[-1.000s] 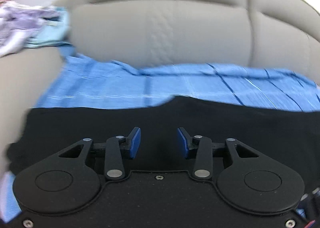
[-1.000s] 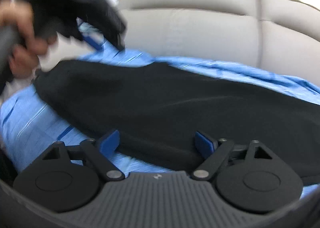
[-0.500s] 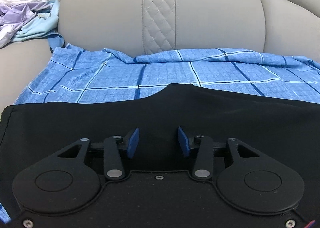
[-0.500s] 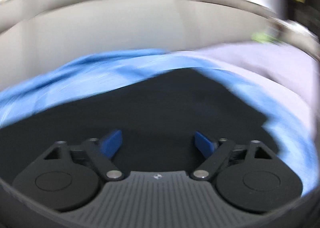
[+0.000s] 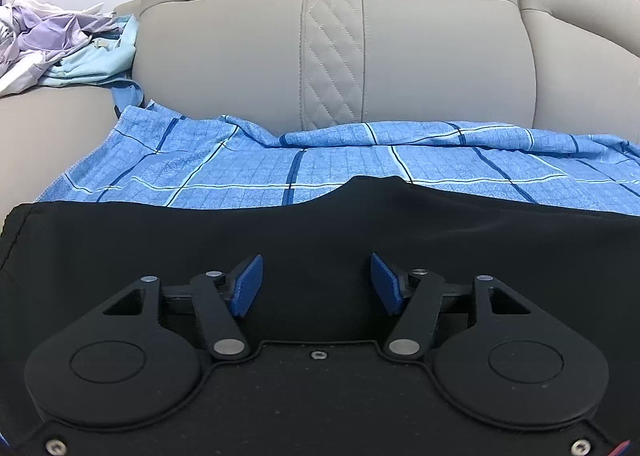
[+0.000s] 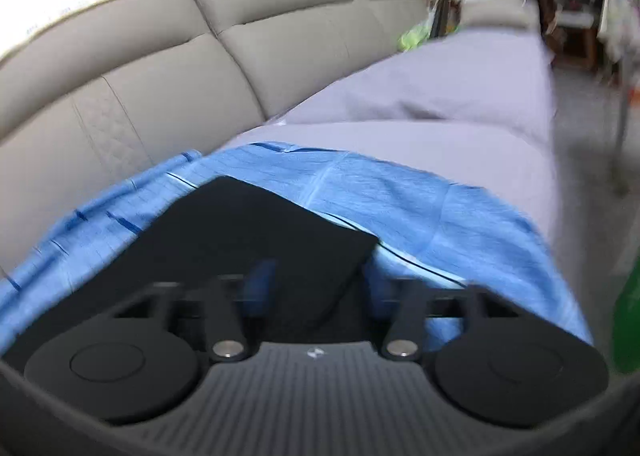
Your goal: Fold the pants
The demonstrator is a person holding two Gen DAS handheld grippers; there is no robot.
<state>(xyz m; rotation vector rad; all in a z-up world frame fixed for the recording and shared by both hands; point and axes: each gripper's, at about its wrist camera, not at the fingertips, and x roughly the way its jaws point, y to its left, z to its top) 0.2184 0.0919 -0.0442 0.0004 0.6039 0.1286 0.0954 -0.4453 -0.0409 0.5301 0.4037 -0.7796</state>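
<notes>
Black pants (image 5: 320, 232) lie flat on a blue checked cloth (image 5: 320, 168) spread over a sofa seat. My left gripper (image 5: 316, 280) hovers low over the pants near their left end. Its jaws are opening, and only flat fabric shows beneath them, none pinched. In the right wrist view, which is blurred, the pants (image 6: 248, 228) end in a square corner. My right gripper (image 6: 320, 288) sits at that corner with its jaws closing. The corner's edge lies between the blue pads, and they still stand apart from it.
The beige sofa backrest (image 5: 332, 56) rises behind the cloth. A pile of crumpled clothes (image 5: 60, 44) sits on the far left. A lilac sheet (image 6: 460, 96) covers the seat beyond the blue cloth (image 6: 400, 208). A green object (image 6: 628, 316) stands at the right edge.
The left gripper sank toward the pants and its jaws widened. The right gripper swung right along the pants to their end corner, and its jaws narrowed.
</notes>
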